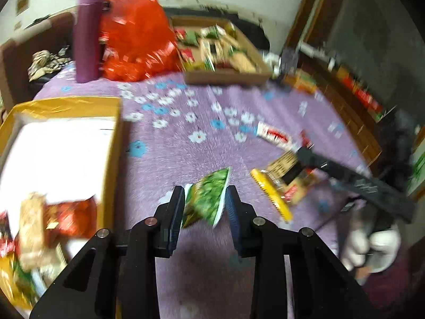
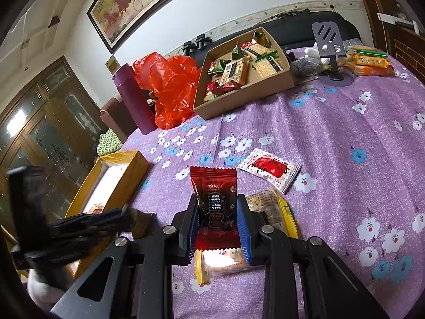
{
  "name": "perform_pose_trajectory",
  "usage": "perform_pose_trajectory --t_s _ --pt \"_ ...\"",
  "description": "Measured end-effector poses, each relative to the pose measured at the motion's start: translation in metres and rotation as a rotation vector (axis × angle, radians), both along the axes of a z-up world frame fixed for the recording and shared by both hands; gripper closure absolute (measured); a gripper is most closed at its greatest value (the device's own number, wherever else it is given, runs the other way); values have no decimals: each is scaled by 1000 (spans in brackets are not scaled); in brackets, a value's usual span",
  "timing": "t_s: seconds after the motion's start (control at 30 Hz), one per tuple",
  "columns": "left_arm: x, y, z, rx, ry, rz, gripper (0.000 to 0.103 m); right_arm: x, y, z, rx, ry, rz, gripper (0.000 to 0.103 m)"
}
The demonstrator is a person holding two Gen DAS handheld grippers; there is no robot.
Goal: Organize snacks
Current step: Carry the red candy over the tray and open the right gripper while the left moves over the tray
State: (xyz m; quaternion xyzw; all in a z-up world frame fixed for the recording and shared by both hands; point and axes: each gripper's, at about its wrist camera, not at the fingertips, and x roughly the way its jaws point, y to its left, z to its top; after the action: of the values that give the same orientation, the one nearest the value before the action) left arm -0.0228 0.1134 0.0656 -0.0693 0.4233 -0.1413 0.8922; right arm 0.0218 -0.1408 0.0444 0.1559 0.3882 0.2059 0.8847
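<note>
In the left wrist view my left gripper (image 1: 204,202) is shut on a green snack packet (image 1: 205,199), held a little above the purple flowered cloth (image 1: 186,146). Just to its left lies an open yellow box (image 1: 113,146) with a white inside and a few snacks in its near end. In the right wrist view my right gripper (image 2: 217,202) is shut on a dark red snack packet (image 2: 213,183). Under it lie a yellow-edged clear packet (image 2: 281,212) and, farther off, a white packet with a red print (image 2: 269,168). My left gripper (image 2: 106,220) shows as a blur by the yellow box (image 2: 117,180).
At the far side stand a cardboard tray (image 2: 247,90) with several snacks, a red plastic bag (image 2: 170,85) and a purple bottle (image 2: 132,98). A phone stand (image 2: 329,45) and orange cracker packs (image 2: 372,63) sit far right. A gloved hand (image 1: 372,247) holds the right gripper.
</note>
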Motion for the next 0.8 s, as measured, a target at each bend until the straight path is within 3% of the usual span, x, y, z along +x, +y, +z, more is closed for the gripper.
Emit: perform_pose_trajectory --t_s 0.17,0.27,0.37,0.4,0.57,0.8 --pt "-39 51 20 -157 -62 92 74 -7 11 0 -46 -25 6 76" --pt "-57 66 25 -212 -88 87 70 -13 22 1 -56 -10 39 76" --pt "-73 71 27 -254 -126 65 39 -27 42 5 -75 -18 104 76" --pt "-75 70 26 -258 -131 60 35 -30 50 6 -83 -18 121 76" --pt "-80 69 16 -302 -104 36 34 -28 80 7 -149 -12 156 76" --pt "-97 106 19 -359 -138 149 32 -34 118 28 -65 12 259 76"
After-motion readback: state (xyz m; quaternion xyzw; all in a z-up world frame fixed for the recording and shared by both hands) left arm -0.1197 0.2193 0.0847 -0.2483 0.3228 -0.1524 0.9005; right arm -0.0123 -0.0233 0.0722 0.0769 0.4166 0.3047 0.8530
